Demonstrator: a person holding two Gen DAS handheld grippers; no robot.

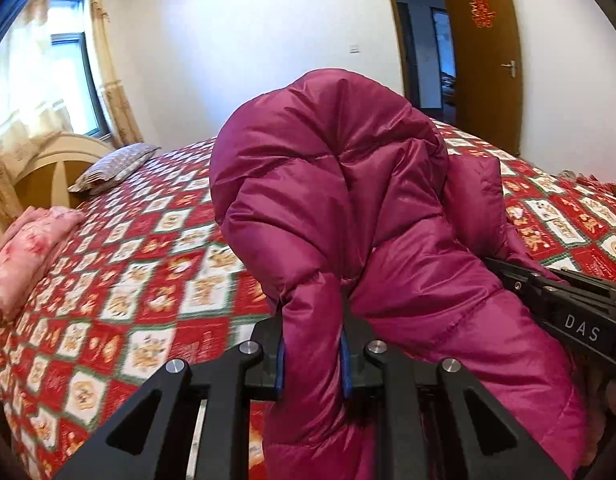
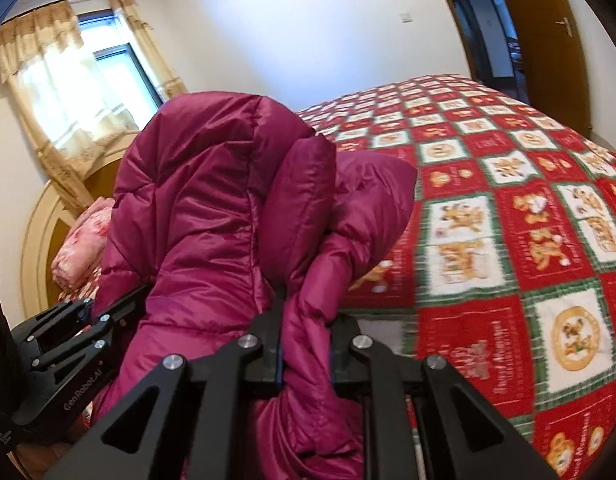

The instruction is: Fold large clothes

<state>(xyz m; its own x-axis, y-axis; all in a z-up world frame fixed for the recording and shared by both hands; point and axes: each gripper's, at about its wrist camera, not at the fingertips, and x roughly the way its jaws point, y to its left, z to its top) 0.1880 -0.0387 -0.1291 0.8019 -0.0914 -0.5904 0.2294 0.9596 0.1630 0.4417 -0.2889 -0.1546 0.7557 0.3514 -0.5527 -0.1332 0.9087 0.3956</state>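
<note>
A magenta puffer jacket (image 1: 327, 168) is bunched up and held above the bed, and it also fills the middle of the right wrist view (image 2: 212, 200). My left gripper (image 1: 312, 344) is shut on a fold of the jacket. My right gripper (image 2: 306, 344) is shut on another fold of it. The right gripper's black body shows at the right of the left wrist view (image 1: 567, 304). The left gripper's body shows at the lower left of the right wrist view (image 2: 68, 340). The jacket hides both sets of fingertips.
The bed has a red, white and green patchwork quilt (image 1: 148, 264), also in the right wrist view (image 2: 507, 240). A folded pink blanket (image 1: 24, 256) and a pillow (image 1: 112, 168) lie by the headboard (image 1: 56, 160). A brown door (image 1: 483, 48) stands open.
</note>
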